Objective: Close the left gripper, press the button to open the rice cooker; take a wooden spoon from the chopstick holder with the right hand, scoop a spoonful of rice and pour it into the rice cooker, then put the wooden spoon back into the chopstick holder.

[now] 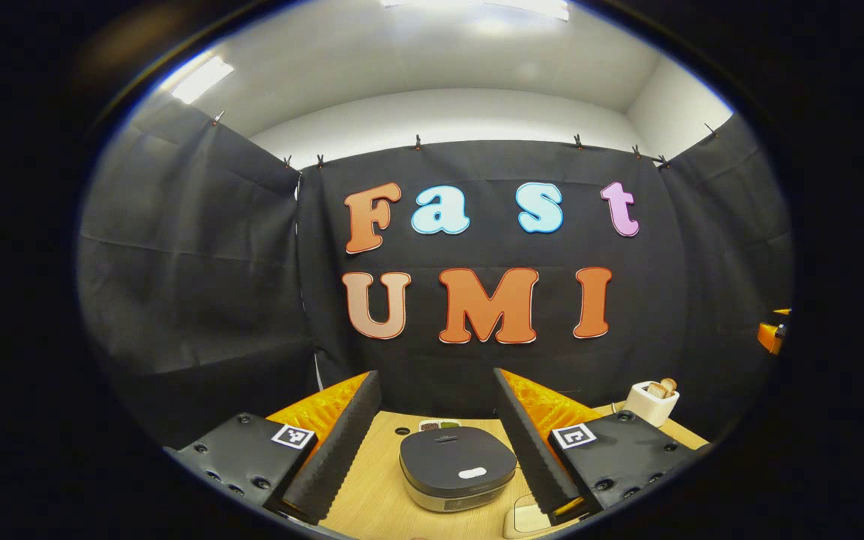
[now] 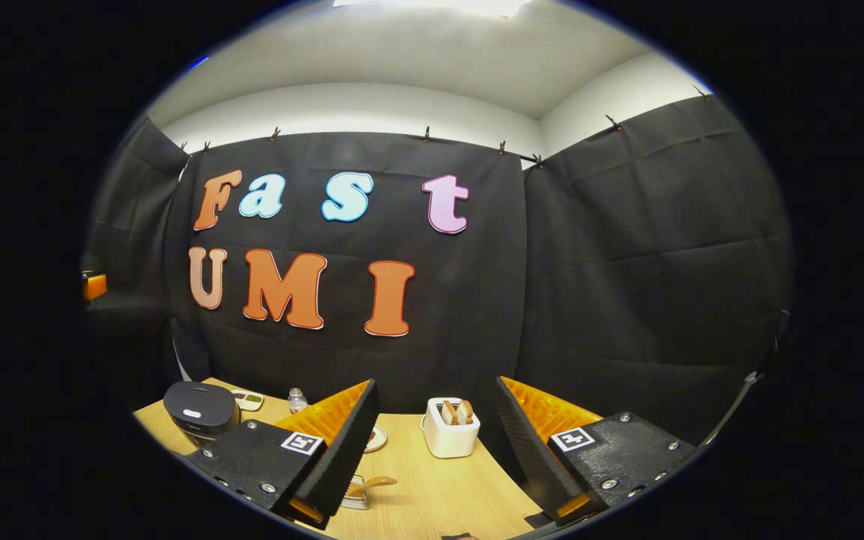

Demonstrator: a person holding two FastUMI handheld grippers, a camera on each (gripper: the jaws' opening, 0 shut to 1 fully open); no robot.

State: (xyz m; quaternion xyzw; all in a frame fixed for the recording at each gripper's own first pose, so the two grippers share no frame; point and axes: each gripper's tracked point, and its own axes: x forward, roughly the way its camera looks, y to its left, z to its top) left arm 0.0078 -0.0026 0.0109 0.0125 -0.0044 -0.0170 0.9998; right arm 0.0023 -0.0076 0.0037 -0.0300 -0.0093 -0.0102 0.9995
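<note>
The dark rice cooker (image 1: pixel 458 465) sits on the wooden table (image 1: pixel 372 495) with its lid down and a pale button (image 1: pixel 472 473) at the lid's front. My left gripper (image 1: pixel 435 373) is open, above and in front of the cooker, which lies low between the two fingers. A white chopstick holder (image 2: pixel 451 436) with wooden spoon handles (image 2: pixel 456 412) sticking up stands ahead of my right gripper (image 2: pixel 436 381), which is open with nothing in it. The holder (image 1: pixel 651 403) is at the right in the left gripper view. The cooker (image 2: pixel 199 409) is at the far left in the right gripper view.
Behind the cooker lies a small tray (image 2: pixel 248 400), with a little jar (image 2: pixel 296 400) beside it. A round dish (image 2: pixel 376 438) is partly hidden by my right gripper's finger. A wood-handled item (image 2: pixel 368 486) lies near the table's front. A pale object (image 1: pixel 523 519) lies right of the cooker.
</note>
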